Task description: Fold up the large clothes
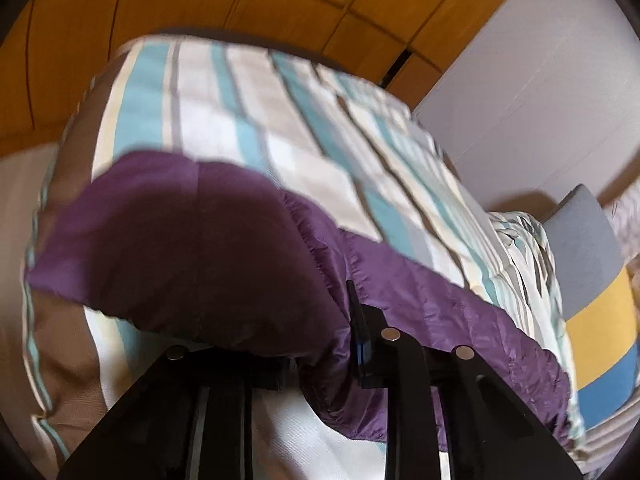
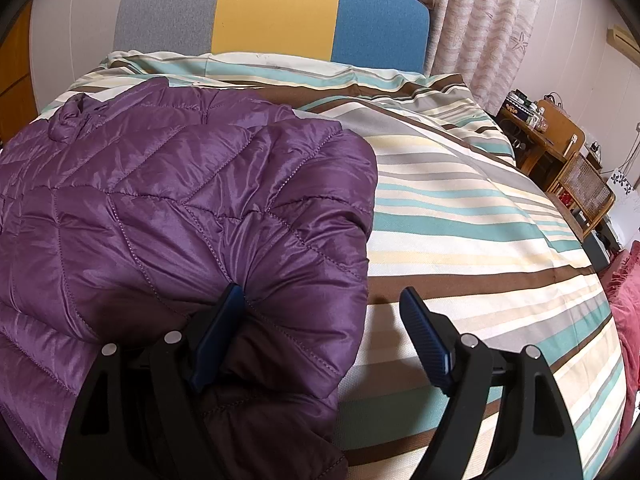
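- Purple puffy coat [image 2: 168, 208] spread flat on the bed [image 2: 480, 216], over on the left half of it, collar end up near the headboard [image 2: 276, 12].
- Laid flat like that so sides can be flipped over one at a time.
- One side already turned in over the middle, it seems, making a fat rounded lump near the right tongs [image 2: 320, 336].
- Right tongs spread wide, one finger [image 2: 218, 336] poking into the soft fold, the other [image 2: 426, 340] out over bare stripes, not touching the coat.
- Pinching nothing there, just sitting at the coat's edge, maybe to keep that part down.
- Left tongs [image 1: 320, 352] nearly pressed together with purple cloth bunched in the gap.
- Looks like a pinch on the coat [image 1: 192, 240] at an edge, with a big flap puffed up in front of the camera.
- One finger [image 1: 362, 344] easy to see; the other mostly hidden under the cloth.
- Picture there blurry, so hard to tell which part of the coat is caught.
- Likely gripped so that flap can be carried across.
- Slippery, puffy stuff: may spring back open once let go.
- Wooden closet doors [image 1: 200, 4] past the bed's far side; curtain [image 2: 480, 20] and a cluttered small table [image 2: 540, 128] off to the right.
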### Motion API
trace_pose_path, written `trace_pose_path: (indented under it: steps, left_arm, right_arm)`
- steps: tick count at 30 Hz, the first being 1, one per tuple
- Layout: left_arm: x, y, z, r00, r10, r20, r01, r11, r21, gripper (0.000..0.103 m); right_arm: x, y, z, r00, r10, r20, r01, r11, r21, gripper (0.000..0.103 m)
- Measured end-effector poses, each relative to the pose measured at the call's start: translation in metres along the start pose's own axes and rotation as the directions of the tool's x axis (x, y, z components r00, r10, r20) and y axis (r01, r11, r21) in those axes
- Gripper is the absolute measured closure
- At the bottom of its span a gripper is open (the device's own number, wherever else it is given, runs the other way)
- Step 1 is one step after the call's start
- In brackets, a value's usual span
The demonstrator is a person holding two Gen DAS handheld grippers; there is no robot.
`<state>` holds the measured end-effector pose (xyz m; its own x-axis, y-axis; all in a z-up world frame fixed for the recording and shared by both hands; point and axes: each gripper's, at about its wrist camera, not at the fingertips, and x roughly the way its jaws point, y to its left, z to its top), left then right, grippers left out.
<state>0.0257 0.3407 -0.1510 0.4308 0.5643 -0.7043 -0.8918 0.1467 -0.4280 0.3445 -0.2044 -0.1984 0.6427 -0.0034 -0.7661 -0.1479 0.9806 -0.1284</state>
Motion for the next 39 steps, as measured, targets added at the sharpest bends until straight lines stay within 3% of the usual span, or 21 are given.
trace_pose_path:
  steps: [7, 11, 16, 19, 21, 25, 34, 39]
  left_arm:
    - [-0.032, -0.046, -0.007, 0.992, -0.046, 0.119, 0.028, 0.989, 0.148, 0.080]
    - [-0.053, -0.086, -0.020, 0.977, -0.129, 0.170, 0.072, 0.949, 0.308, 0.080]
    - [-0.067, -0.128, -0.048, 0.963, -0.209, 0.170, 0.102, 0.866, 0.489, 0.080]
    - [-0.070, -0.145, -0.064, 0.962, -0.230, 0.144, 0.117, 0.831, 0.544, 0.080]
    - [-0.072, -0.158, -0.075, 0.963, -0.237, 0.130, 0.118, 0.801, 0.587, 0.091]
    - [-0.077, -0.185, -0.104, 0.957, -0.278, 0.084, 0.155, 0.735, 0.660, 0.091]
    - [-0.101, -0.242, -0.184, 0.921, -0.389, -0.026, 0.252, 0.542, 0.802, 0.094]
    - [-0.110, -0.267, -0.224, 0.904, -0.420, -0.083, 0.290, 0.460, 0.839, 0.094]
  right_arm:
    - [0.000, -0.001, 0.000, 1.000, 0.001, 0.000, -0.001, 1.000, 0.001, 0.023]
    - [0.000, 0.000, 0.000, 1.000, 0.001, 0.000, -0.001, 1.000, 0.002, 0.023]
    - [0.000, 0.000, 0.001, 1.000, 0.003, 0.000, -0.003, 1.000, 0.003, 0.023]
    - [0.000, 0.000, 0.001, 1.000, 0.001, 0.000, -0.001, 1.000, 0.002, 0.023]
    - [0.000, -0.001, 0.001, 1.000, 0.000, 0.000, 0.000, 1.000, 0.002, 0.023]
    - [0.001, -0.001, 0.001, 1.000, 0.001, 0.000, -0.001, 1.000, 0.002, 0.023]
    - [0.001, -0.001, 0.001, 1.000, 0.003, -0.001, -0.003, 1.000, 0.004, 0.023]
    - [0.001, 0.000, 0.001, 1.000, 0.006, -0.001, -0.006, 1.000, 0.006, 0.023]
